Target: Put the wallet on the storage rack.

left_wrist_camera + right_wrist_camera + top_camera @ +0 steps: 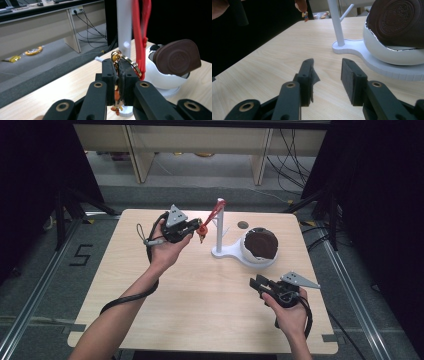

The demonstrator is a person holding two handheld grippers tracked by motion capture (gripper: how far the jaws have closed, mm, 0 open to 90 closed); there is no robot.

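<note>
the left gripper (117, 75) pinches the keychain's gold ring (125, 63), its red strap (214, 214) hooked on the white stand's peg (219, 201), so a hard pull could tip the stand (right gripper (327, 75) waits open, holding nothing).

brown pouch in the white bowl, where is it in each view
High view: the brown pouch is right of centre, in the white bowl.
Left gripper view: pouch at right.
Right gripper view: pouch top right.
Shared landmark: the white post beside the bowl.
</note>
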